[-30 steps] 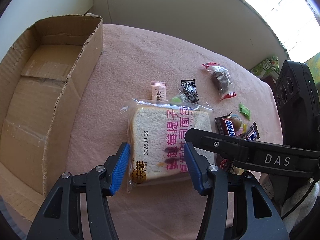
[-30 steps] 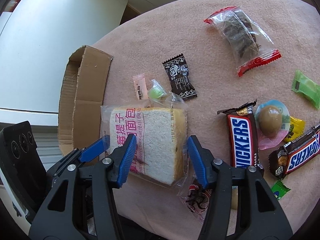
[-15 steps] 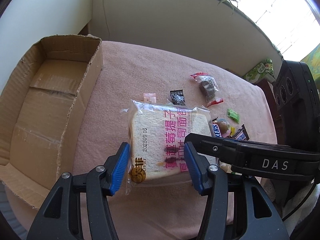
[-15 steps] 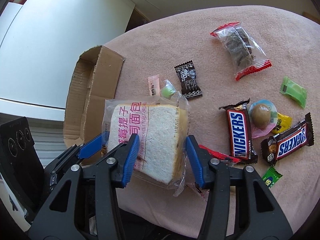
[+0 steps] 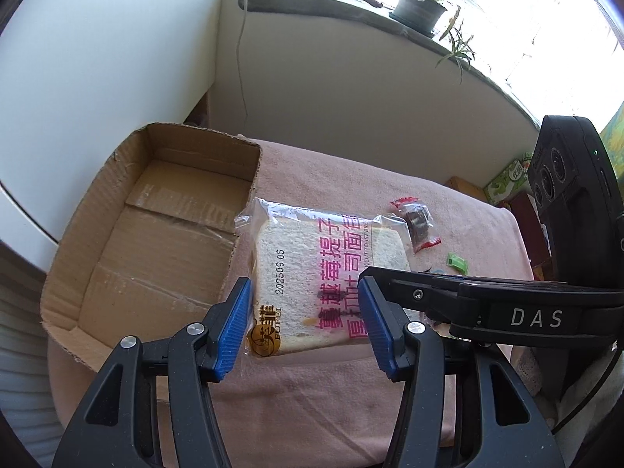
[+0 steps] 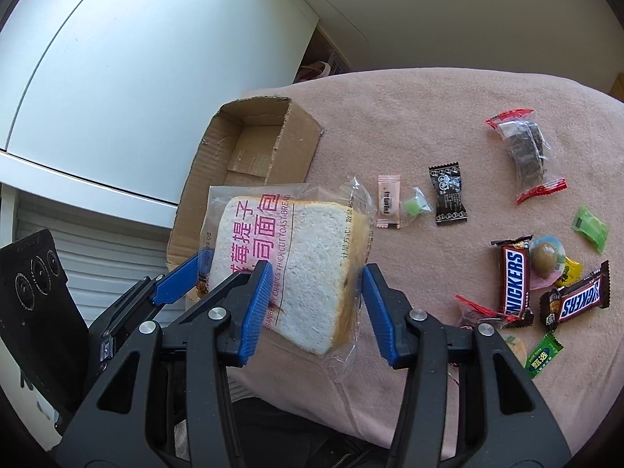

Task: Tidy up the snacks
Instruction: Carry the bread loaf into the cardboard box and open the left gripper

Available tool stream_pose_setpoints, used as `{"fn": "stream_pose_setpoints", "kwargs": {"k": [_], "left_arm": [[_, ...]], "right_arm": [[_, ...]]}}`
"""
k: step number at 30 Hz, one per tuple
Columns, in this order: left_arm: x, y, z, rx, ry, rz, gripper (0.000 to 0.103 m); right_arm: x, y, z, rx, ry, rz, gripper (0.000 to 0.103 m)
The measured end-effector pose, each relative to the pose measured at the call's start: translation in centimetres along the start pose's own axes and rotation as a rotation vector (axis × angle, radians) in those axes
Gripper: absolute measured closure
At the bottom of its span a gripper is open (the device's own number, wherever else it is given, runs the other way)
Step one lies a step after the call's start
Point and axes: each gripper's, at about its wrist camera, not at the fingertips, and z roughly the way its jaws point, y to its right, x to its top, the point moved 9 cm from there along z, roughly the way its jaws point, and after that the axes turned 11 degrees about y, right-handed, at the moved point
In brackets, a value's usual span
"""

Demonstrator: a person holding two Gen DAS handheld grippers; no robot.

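- Left wrist view is hiding the bread's (image 5: 312, 273) right edge behind the right claw (image 5: 362, 273), which is crossing in from the right; most snacks beyond are being covered by it too.
- Right wrist view is hiding the bread's left edge behind the left claw (image 6: 187, 277); the bag's printed text is being cut off by the near finger.
- Whether the bread is resting on the surface (image 6: 409, 124) or hanging above it is hard to tell; it is appearing raised and tilted, just beside the box (image 6: 249, 156).
- One bagged bread slice is lying flat-faced, its long side running away from the left claw's camera toward the far snacks.
- Both claws are gripping the bread bag, one at each side, pads pressing the wrapper.
- Right wrist view is showing two Snickers bars (image 6: 514, 280), one black sachet (image 6: 447, 195), one pink sachet (image 6: 389, 201), one clear red-ended pack (image 6: 526, 152), and three green candies, one (image 6: 591, 228) at the far right.
- One box is sitting open, with nothing visible inside.
- Small wrappers near the bars are too jumbled to count.
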Motion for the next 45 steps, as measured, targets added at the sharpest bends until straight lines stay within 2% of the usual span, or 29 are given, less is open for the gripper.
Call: {"fn": "stream_pose_setpoints", "kwargs": {"k": [11,20,32,45], "left_arm": [[-0.1,-7.4,-3.1,0.105,0.056,-0.114,0.049],[-1.3,-12.9,-3.7,0.182,0.053,-0.179,0.049],[-2.1,-15.8,-2.2,0.214,0.024,-0.183,0.050],[-2.2,-16.2,-1.6,0.244,0.012,-0.161,0.050]], "right_arm": [[-0.1,-7.5,4.5,0.058,-0.076,-0.149,0.052],[-1.7,-12.3,9.1,0.079,-0.149,-0.232,0.052],[-2.5,-13.3,12.5,0.061,-0.184,-0.257,0.053],[-2.3,-12.3,12.8,0.033,-0.175,-0.273,0.053]]}}
